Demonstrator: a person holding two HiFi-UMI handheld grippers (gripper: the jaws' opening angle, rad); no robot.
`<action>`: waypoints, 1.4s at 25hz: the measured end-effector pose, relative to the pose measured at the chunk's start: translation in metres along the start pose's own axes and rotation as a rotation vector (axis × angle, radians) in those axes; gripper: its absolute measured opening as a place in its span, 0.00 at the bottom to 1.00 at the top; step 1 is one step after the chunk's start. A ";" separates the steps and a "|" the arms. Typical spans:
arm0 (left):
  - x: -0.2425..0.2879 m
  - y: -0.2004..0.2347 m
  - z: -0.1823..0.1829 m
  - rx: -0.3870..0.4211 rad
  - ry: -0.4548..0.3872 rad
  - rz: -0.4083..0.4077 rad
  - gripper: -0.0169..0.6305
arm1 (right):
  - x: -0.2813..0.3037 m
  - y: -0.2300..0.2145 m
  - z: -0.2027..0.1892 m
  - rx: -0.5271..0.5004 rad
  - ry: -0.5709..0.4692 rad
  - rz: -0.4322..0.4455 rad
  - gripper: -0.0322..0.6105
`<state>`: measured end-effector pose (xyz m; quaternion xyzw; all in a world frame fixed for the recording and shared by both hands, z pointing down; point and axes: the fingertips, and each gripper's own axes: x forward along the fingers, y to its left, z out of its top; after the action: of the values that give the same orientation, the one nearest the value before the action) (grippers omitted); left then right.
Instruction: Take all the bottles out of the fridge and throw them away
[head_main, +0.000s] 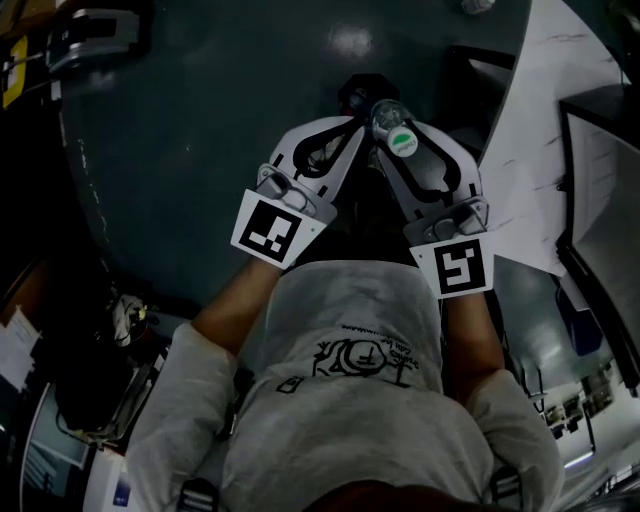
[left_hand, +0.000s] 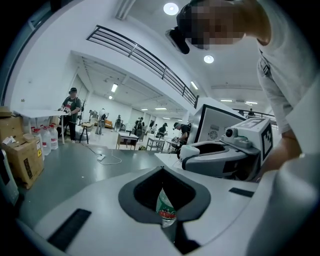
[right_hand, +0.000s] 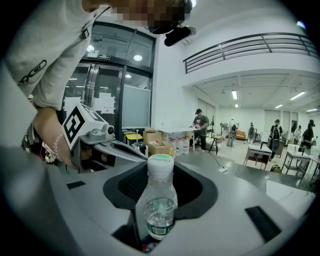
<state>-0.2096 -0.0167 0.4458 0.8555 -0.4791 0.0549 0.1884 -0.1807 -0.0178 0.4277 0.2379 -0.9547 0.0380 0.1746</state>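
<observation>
Judged as the disposal leg: no fridge in any view, two bottles already out and carried above the dark floor (head_main: 200, 120), well in from its edges. Next: locate a bin, none identifiable here, then part the jaws over it. Right gripper (head_main: 398, 128) clamped at roughly half width on an upright clear bottle (right_hand: 159, 200), white cap uppermost. Left gripper (head_main: 350, 130) drawn narrow, tips nearly meeting, apparently pinching a second bottle (left_hand: 165, 207) low in the gap. From the head view: both grippers side by side, tips close together, only the right-hand bottle visible. Only from the left gripper view: the second bottle, as a sliver of green-and-red label.
</observation>
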 end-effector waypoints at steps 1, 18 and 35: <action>0.003 0.002 -0.007 0.001 0.003 -0.001 0.05 | 0.003 0.000 -0.008 0.003 0.001 0.002 0.31; 0.036 0.026 -0.118 -0.026 0.039 0.013 0.05 | 0.035 0.007 -0.135 0.044 0.049 0.004 0.31; 0.052 0.058 -0.211 -0.044 0.044 -0.003 0.05 | 0.077 0.013 -0.223 0.049 0.068 -0.052 0.31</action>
<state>-0.2123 -0.0066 0.6703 0.8505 -0.4747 0.0630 0.2176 -0.1798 -0.0054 0.6631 0.2655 -0.9404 0.0648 0.2022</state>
